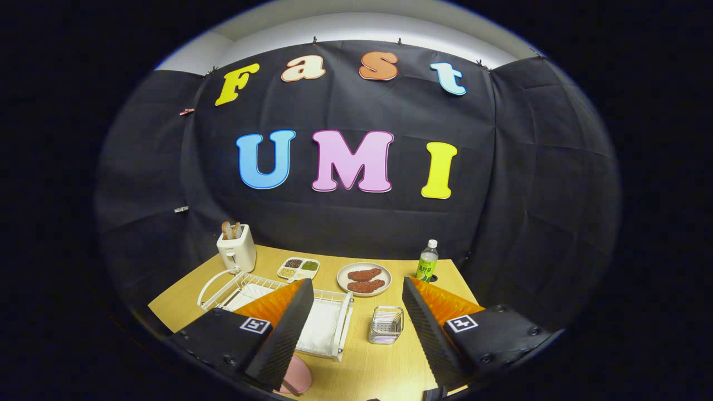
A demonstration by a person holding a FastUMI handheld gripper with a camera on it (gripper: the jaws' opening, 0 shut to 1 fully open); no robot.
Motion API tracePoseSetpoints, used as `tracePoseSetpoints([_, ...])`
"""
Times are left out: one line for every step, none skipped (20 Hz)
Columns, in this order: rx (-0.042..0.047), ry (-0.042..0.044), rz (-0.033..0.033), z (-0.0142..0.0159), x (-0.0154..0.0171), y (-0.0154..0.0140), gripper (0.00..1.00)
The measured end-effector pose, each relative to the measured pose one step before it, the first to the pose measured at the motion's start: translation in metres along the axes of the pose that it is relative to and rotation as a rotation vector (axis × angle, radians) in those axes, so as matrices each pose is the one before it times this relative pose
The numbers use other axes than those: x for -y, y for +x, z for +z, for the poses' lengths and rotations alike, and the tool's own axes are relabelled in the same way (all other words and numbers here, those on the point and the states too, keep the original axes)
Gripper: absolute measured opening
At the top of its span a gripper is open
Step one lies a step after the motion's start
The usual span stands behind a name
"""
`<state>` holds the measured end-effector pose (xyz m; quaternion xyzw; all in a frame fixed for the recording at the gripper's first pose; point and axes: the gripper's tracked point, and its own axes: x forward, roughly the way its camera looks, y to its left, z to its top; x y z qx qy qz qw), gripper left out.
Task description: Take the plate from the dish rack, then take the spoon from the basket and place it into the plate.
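My gripper [357,284] stands open above the wooden table [362,367], with nothing between its fingers. The white wire dish rack [328,328] lies at the left, partly hidden behind the left finger. A pink plate [299,374] shows below the left finger, by the rack's near edge, mostly covered. The small metal basket [386,324] stands on the table between the two fingers, to the right of the rack. I cannot make out a spoon inside it.
Beyond the fingers sit a white plate with two brown pieces of meat [364,278], a divided tray of seasonings [298,268], a white toaster [236,249] at the back left and a green-labelled bottle [427,260] at the back right.
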<state>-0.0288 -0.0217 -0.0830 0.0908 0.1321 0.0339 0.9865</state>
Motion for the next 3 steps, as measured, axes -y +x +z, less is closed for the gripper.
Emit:
tracePoseSetpoints([-0.00036,-0.00204,-0.00102,0.00015,0.00177,-0.00035,0.98])
tracePoseSetpoints([-0.00351,-0.00203,-0.00048,-0.00065,0.00072,-0.00046,0.98])
tracePoseSetpoints([-0.00245,-0.00159,0.00227,0.00082,0.00025,0.00100,0.98])
